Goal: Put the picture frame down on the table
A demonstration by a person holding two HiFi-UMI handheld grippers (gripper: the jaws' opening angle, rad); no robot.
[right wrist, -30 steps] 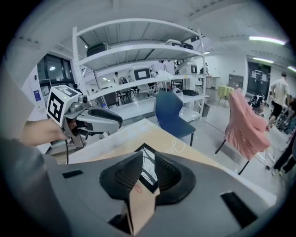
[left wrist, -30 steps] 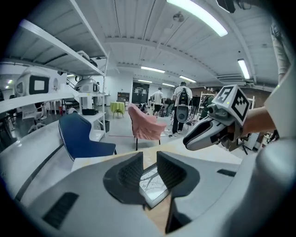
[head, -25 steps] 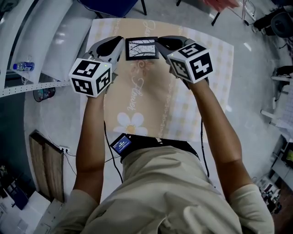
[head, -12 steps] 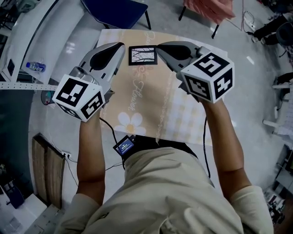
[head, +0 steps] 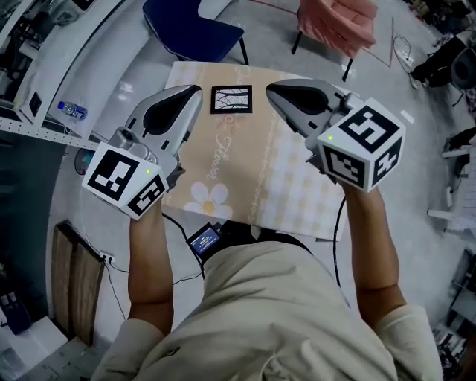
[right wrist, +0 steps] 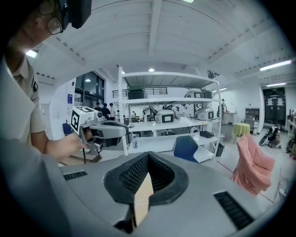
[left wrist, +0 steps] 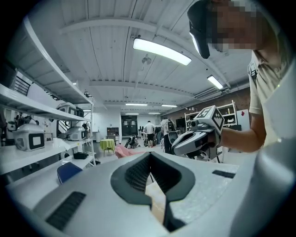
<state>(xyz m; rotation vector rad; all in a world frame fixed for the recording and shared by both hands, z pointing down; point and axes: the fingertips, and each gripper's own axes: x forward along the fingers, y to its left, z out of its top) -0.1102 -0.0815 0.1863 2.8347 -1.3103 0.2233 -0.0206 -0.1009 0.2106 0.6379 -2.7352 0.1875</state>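
Note:
The picture frame point(head: 231, 100), black-edged with a pale branch picture, lies flat on the far part of the table point(head: 245, 171), which has a beige flowered cloth. No gripper touches it. My left gripper point(head: 195, 92) hangs above the table to the frame's left, its jaws together and empty. My right gripper point(head: 272, 88) is raised on the frame's right, likewise shut and empty. In the left gripper view the left gripper point(left wrist: 150, 157) points level across the room. The right gripper point(right wrist: 149, 157) in its own view does the same. Neither gripper view shows the frame.
A blue chair point(head: 195, 30) and a pink-draped chair point(head: 336, 22) stand beyond the table's far edge. At the left, a white shelf holds a water bottle point(head: 72, 110). A small device with a blue screen point(head: 202, 239) hangs at my waist.
Both grippers have drawn back from the frame and risen toward the camera. The frame, which sat between their tips a second ago, now lies alone on the cloth.

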